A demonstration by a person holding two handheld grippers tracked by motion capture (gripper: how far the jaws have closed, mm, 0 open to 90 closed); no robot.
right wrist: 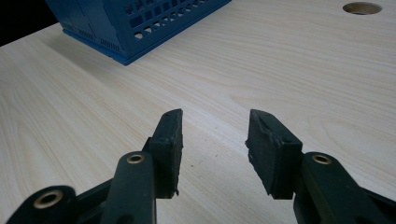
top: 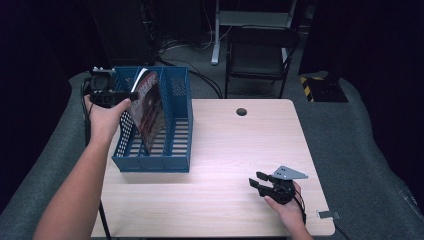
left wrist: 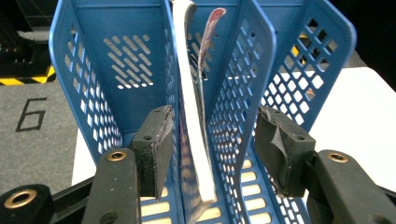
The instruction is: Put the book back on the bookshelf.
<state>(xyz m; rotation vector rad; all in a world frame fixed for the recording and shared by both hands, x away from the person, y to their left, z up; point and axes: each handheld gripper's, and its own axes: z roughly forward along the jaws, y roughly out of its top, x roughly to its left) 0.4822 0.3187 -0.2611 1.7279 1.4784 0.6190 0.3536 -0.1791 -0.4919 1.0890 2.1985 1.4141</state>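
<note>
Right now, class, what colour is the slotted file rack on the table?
Blue, with perforated walls: the file rack shows best in the high view.

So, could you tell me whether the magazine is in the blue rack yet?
In: the glossy magazine leans inside the blue perforated plastic rack's middle slot.

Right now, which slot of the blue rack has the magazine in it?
The middle slot of the blue rack holds the magazine, which leans there; the slots on either side are empty.
</note>
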